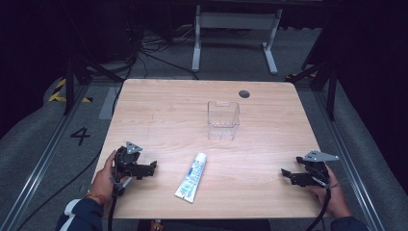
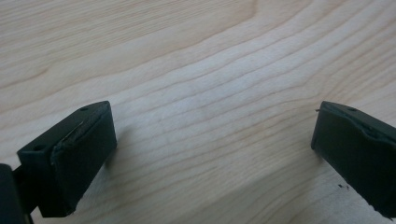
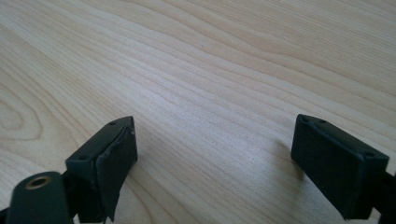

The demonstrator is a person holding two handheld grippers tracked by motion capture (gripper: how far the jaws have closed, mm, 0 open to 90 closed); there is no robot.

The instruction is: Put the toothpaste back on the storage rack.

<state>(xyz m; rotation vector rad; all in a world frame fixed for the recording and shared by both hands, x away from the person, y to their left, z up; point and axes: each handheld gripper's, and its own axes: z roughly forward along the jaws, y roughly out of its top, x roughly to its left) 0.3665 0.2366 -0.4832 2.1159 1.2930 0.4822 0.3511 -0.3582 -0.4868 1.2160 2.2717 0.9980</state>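
From above, my left gripper point(image 1: 150, 168) sits at the near left of the wooden table point(image 1: 159, 110), resting low on the wood with my left hand point(image 1: 105, 179) wrapped around its back. It points right, toward the middle of the table. In the left gripper view the two black jaws stand wide apart with bare wood grain point(image 2: 201, 93) between them, so it has hold of nothing.

Just right of that gripper, near the front edge and roughly centred, lies the tube point(image 1: 191, 176). It is white with blue print, flat on the table, its cap end pointing away from me and its crimped end nearest me, tilted a little to the right. It is near the left gripper but apart from it, and well apart from the right one.

Farther back, past the cap end and slightly right, stands a clear plastic bin point(image 1: 223, 120), upright, open at the top, with nothing visible inside. Behind it to the right is a small dark round hole point(image 1: 244, 94) in the tabletop.

At the near right edge is my right gripper point(image 1: 285, 174), held in my right hand point(image 1: 332, 192) and pointing left toward the tube. In the right gripper view its jaws are spread as wide as they go, with plain wood point(image 3: 210, 93) in the gap and nothing gripped.
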